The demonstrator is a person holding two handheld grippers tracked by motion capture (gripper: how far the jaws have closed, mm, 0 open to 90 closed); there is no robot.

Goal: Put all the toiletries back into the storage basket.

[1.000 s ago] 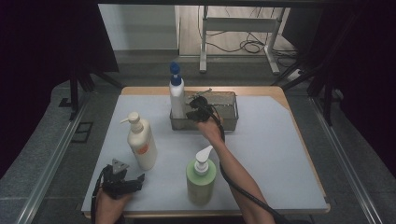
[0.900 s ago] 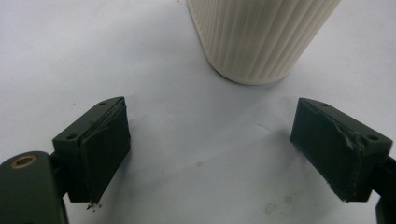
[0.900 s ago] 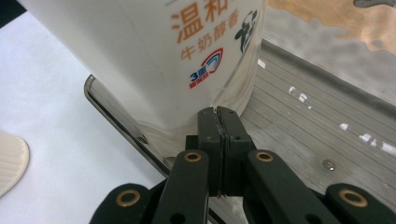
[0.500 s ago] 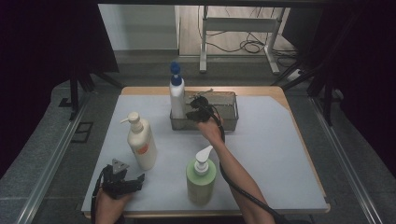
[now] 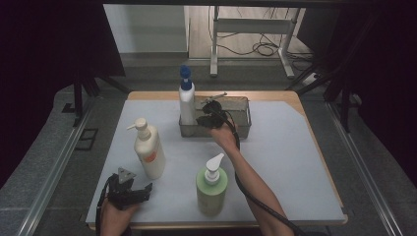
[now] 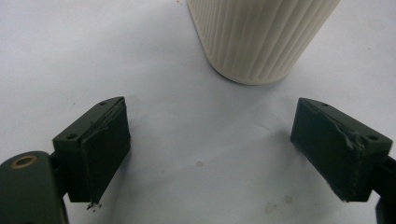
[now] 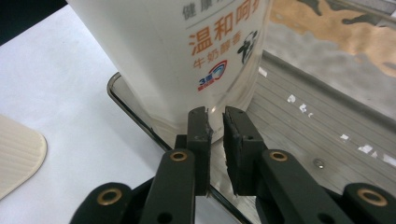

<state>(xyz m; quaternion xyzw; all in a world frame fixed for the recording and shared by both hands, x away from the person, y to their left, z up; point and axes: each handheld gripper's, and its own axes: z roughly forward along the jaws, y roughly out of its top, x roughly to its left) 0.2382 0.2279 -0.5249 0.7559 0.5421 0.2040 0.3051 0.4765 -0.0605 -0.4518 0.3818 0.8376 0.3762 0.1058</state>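
Right gripper point(image 5: 209, 119), held at the near wall of the metal basket point(image 5: 241, 119), seen from above; in the right gripper view its jaws stand narrowly parted, having just been opening, with the basket's thin rim in the slit between them and no pad pressing on it. Just beyond the jaws, inside the basket's left end, stands the white bottle with the blue pump point(image 5: 186, 101), upright, its printed label facing the gripper. Left gripper point(image 5: 129, 191), at the table's near edge, well apart from the basket; its jaws are spread wide with nothing between them. Just ahead of it, on the white table cover point(image 5: 295, 162), stands a cream ribbed pump bottle point(image 5: 149, 150) with an orange label. A green pump bottle point(image 5: 212, 186) stands upright near the basket's front, beside the person's right forearm point(image 5: 251, 179).
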